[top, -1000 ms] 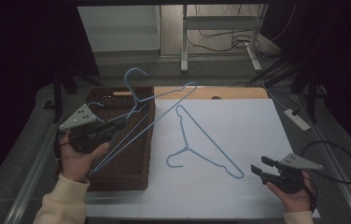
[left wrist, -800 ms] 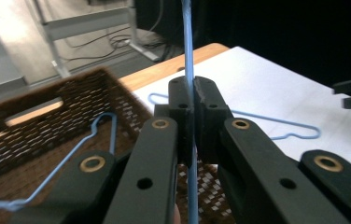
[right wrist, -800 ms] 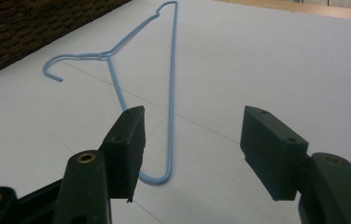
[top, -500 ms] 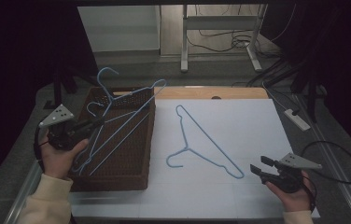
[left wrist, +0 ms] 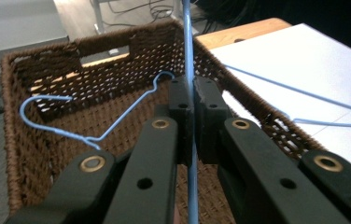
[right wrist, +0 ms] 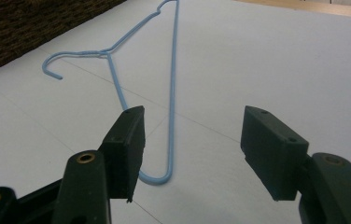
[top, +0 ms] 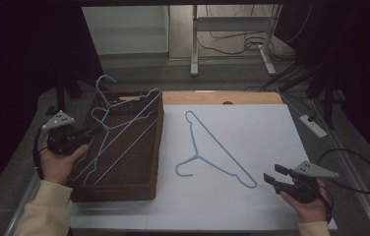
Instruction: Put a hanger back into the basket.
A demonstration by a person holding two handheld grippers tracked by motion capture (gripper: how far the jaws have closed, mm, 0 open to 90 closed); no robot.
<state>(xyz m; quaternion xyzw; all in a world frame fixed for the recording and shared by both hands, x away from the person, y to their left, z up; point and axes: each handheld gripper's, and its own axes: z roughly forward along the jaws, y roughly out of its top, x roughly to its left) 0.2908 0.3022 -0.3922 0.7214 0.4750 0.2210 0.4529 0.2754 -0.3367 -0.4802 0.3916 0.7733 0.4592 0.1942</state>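
At the left of the high view the left gripper (top: 90, 132) sits beside the left wall of the brown woven basket (top: 146, 189), its jaws clamped together on the wire of a blue hanger (top: 124, 129). In the left gripper view the wire (left wrist: 189, 84) runs straight up between the two closed black pads. That hanger lies tilted across the basket, its hook (top: 105, 81) poking above the far left corner and one shoulder resting on the far rim near the upper middle of the frame. A second blue hook (left wrist: 47, 105) shows inside the basket in the left gripper view, so more than one hanger is there.

Right of the basket a white sheet (top: 262, 123) covers the table, with a strip of bare wood along its far edge. The other blue hanger (top: 212, 147) lies flat at the sheet's middle, hook toward the lower left and its long side slanting to a rounded corner at lower right. The sheet around it is open on the far and right sides.

At lower right the right gripper (top: 270, 178) hovers low with jaws apart and nothing between them. It stands just beside that rounded corner (right wrist: 157, 177), which in the right gripper view lies close in front of the left jaw.
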